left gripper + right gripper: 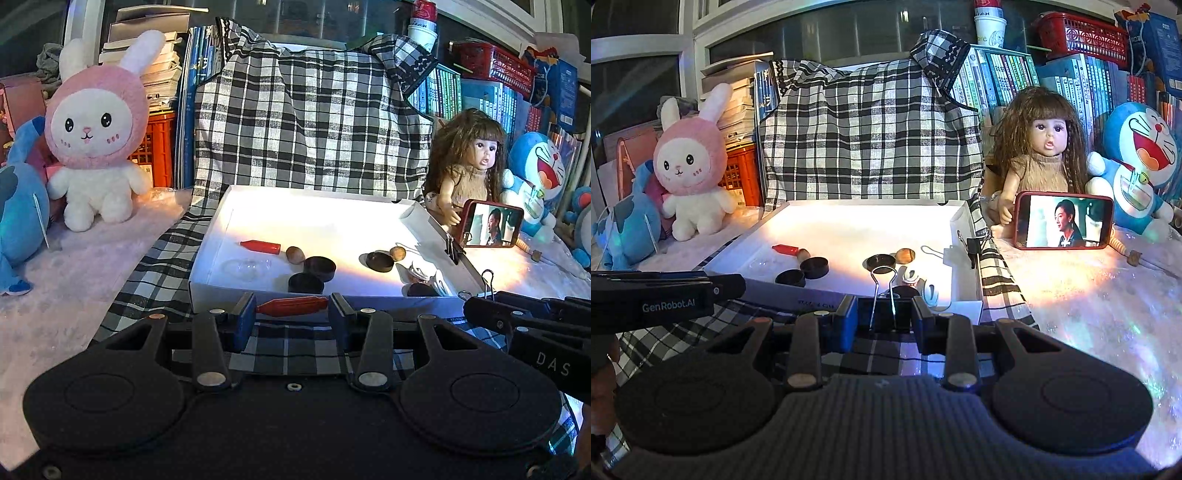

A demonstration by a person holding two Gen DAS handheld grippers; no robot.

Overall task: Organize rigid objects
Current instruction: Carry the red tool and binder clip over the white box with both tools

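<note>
My left gripper [293, 314] is shut on a red wooden peg [291, 307], held crosswise just in front of the white box [207, 258]. My right gripper [884, 317] is shut on a black binder clip [884, 314] whose wire handles stand upright, near the box's front wall [812, 295]. Inside the box lie another red peg [260, 246], two brown nuts [295, 254], black round lids [319, 267], a clear dome [247, 267] and small white pieces [419, 273]. The right gripper's body [535, 325] shows at the right of the left wrist view.
The box rests on a black-and-white checked cloth [295, 140]. Binder clips [454, 247] grip the box's right wall. A pink rabbit plush [98, 140] sits left; a doll [1043, 155], a phone [1063, 220] playing video and a blue plush [1137, 162] sit right. Books fill the back.
</note>
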